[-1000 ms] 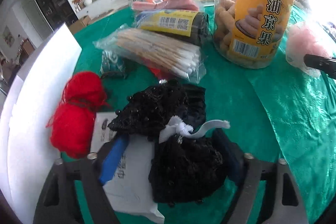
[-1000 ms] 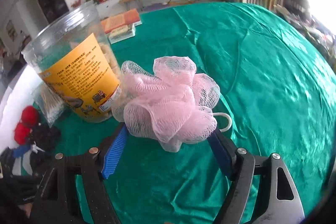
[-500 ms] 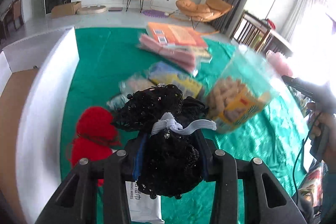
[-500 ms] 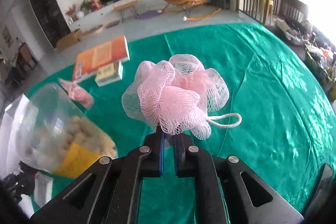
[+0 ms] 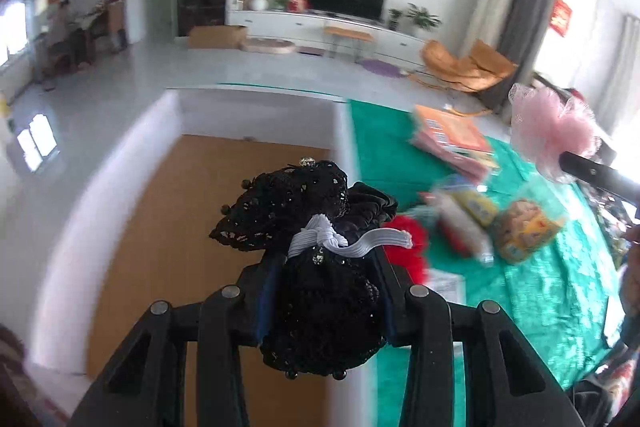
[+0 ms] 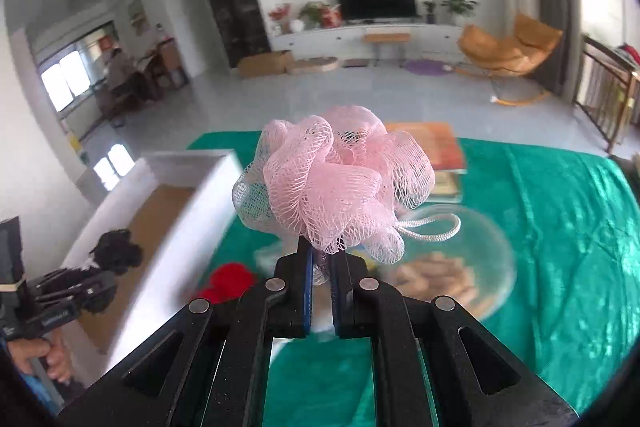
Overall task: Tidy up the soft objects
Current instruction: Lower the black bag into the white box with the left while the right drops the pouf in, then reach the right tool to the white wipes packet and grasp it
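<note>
My left gripper is shut on a black lace pouch tied with a white elastic band, held above the white box with a brown floor. My right gripper is shut on a pink mesh bath pouf, held in the air over the green table. The pouf also shows in the left wrist view. The left gripper with the black pouch also shows in the right wrist view, over the box. A red yarn ball lies on the cloth beside the box.
A clear snack jar stands below the pouf. Packets and orange books lie on the green tablecloth. The box wall borders the cloth's left side.
Both grippers closed on their objects and lifted them. The left has swung left with the black pouch over the box; the right has risen with the pouf and turned left.
</note>
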Motion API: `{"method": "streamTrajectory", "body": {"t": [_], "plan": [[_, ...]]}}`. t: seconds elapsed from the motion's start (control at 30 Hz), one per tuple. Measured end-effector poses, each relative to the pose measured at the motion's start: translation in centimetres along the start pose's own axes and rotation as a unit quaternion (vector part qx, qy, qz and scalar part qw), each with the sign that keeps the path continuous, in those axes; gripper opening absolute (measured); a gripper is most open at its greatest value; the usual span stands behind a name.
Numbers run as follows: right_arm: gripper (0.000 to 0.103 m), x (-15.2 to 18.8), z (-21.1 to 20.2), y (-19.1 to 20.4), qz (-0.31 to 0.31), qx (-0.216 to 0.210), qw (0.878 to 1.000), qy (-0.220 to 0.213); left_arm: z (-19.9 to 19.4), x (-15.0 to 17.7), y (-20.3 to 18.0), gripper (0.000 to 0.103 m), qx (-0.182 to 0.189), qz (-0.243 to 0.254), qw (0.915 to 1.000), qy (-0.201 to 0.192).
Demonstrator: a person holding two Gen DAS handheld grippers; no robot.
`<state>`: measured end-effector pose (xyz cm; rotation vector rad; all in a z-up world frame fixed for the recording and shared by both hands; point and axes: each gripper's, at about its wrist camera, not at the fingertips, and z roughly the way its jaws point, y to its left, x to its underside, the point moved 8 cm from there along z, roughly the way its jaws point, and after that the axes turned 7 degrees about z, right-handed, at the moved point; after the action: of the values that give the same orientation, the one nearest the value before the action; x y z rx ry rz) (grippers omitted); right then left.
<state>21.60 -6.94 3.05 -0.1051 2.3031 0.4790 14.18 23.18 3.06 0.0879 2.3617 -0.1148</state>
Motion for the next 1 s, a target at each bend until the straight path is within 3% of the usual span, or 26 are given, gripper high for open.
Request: {"method": "streamTrajectory", "body": {"t": [0.07,0.13,0.17,0.2,0.23,0.33,0.47,0.6,0.7,0.77,0.83,0.9,1.0], "plan": [[0.009,1.4,1.0,5.5,-0.005,-0.061,0.998,0.026,-1.2,1.3,3.1,0.044,-0.039,-0.006,0.9992,0.002],[0.014,2.6,2.0,10.1,0.005,-0.122,0.991,0.052,-1.9,2.6,5.6,0.062,-0.082,-0.02,0.9964,0.007],[0.025,3.2,2.5,12.1,0.008,-0.149,0.987,0.063,-2.1,3.1,6.4,0.083,-0.096,-0.027,0.995,0.006],[0.064,3.8,3.0,13.9,0.01,-0.175,0.981,0.077,-2.3,3.7,7.1,0.095,-0.108,-0.037,0.9935,0.002],[0.084,4.3,3.7,15.0,0.011,-0.191,0.977,0.093,-2.5,4.0,7.5,0.096,-0.114,-0.046,0.9924,-0.006],[0.087,5.8,4.4,15.9,0.004,-0.188,0.976,0.108,-2.6,4.5,7.0,0.096,-0.11,-0.05,0.9924,-0.024],[0.087,7.4,3.0,10.0,0.009,-0.121,0.991,0.064,-2.5,3.6,2.1,0.096,-0.056,-0.017,0.9971,-0.049],[0.087,10.8,1.9,-0.6,0.044,0.011,0.999,0.014,-2.8,3.3,-6.2,0.096,0.032,0.049,0.9962,-0.064],[0.087,14.3,1.6,-9.9,0.088,0.145,0.985,0.009,-1.9,5.4,-13.7,0.097,0.094,0.105,0.989,-0.045],[0.087,17.1,1.9,-14.4,0.112,0.204,0.972,0.017,0.1,8.5,-18.2,0.097,0.125,0.14,0.9822,-0.006],[0.087,19.3,1.7,-17.0,0.137,0.237,0.962,0.019,2.4,11.3,-20.8,0.097,0.133,0.158,0.9778,0.037],[0.087,20.3,1.1,-18.1,0.164,0.239,0.957,0.017,4.5,13.4,-22.3,0.097,0.132,0.156,0.976,0.076],[0.087,20.3,0.2,-18.1,0.178,0.227,0.957,0.006,5.7,13.5,-21.4,0.097,0.11,0.137,0.9811,0.08]]}}
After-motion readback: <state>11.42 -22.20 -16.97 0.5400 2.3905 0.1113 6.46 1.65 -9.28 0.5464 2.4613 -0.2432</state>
